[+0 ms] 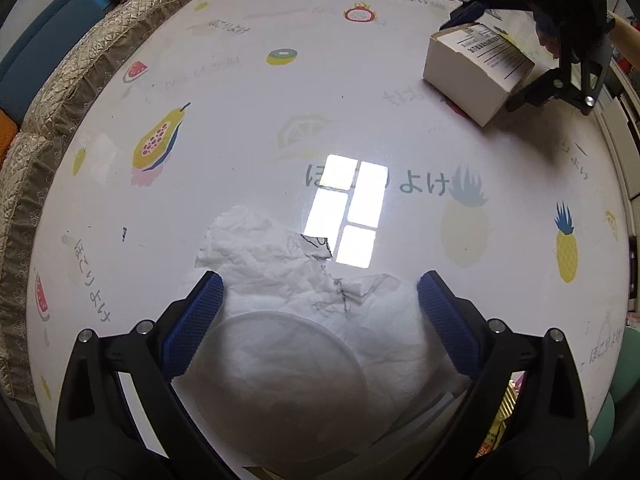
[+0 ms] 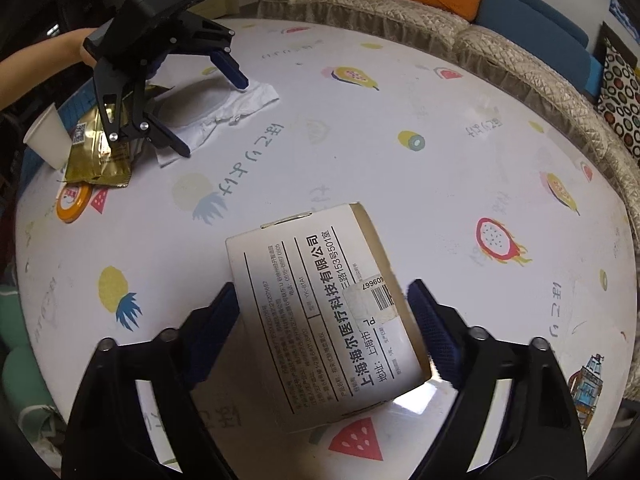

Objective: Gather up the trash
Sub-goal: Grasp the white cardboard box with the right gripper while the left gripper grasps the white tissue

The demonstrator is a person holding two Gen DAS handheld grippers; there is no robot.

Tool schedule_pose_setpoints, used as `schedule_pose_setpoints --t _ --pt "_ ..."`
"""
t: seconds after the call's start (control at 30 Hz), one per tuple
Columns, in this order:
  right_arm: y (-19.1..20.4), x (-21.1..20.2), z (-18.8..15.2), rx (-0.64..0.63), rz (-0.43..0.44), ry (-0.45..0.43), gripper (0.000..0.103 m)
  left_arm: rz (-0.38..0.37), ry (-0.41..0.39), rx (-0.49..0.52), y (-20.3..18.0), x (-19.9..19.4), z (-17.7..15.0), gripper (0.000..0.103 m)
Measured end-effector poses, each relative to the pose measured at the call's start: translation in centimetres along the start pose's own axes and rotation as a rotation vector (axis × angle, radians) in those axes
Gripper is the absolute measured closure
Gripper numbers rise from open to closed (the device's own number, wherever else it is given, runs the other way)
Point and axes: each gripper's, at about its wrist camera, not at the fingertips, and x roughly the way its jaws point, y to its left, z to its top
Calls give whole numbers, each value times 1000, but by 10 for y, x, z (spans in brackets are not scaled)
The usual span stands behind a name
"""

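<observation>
My left gripper (image 1: 318,292) is open, its blue pads astride a crumpled white paper (image 1: 280,272) and a clear round plastic lid (image 1: 280,372) on the fruit-print table (image 1: 360,120); it shows too in the right wrist view (image 2: 216,118). My right gripper (image 2: 322,304) is open around a white cardboard box (image 2: 320,312) with printed Chinese text, pads close to its sides. The same box (image 1: 476,68) and gripper (image 1: 484,60) show far right in the left wrist view.
A gold foil wrapper (image 2: 100,152), a white paper cup (image 2: 48,136) and an orange round lid (image 2: 72,202) lie near the left gripper. A quilted sofa (image 1: 60,88) with cushions runs along the table's far side.
</observation>
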Motion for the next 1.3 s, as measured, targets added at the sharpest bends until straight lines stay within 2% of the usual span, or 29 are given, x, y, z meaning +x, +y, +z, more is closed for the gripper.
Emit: schedule_pose_setpoints --t 0.07,0.13,0.33,0.6,0.7,0.77,0.87,1.0,1.03,1.07,1.3 --pt "0 0 0 18 -1 -3 35 -15 -9 1 2 2 1 11" --pt "2 0 -1 18 -3 -11 37 -21 -7 6 3 3 2 11" --pt "2 2 1 36 -1 -12 37 -34 22 -4 14 11 14 8" --pt "4 7 -6 45 4 11 38 -36 -30 -8 16 10 7 8" --pt "4 8 -9 55 2 5 38 -31 -42 -16 12 0 1 23" --pt "4 7 -9 64 2 0 38 -23 -38 -49 16 -5 -1 44" --pt "5 7 -8 67 -4 5 38 -12 -32 -64 22 -9 -3 64" --pt "6 7 -8 71 0 10 38 1 -40 -89 24 -8 -3 75" --pt "6 7 -8 68 -2 9 38 9 -43 -98 25 -8 -3 92" --pt "6 7 -8 70 -2 8 38 8 -39 -117 27 -7 -2 103" --pt "5 4 -10 79 -9 4 39 28 -28 -53 12 -9 2 103"
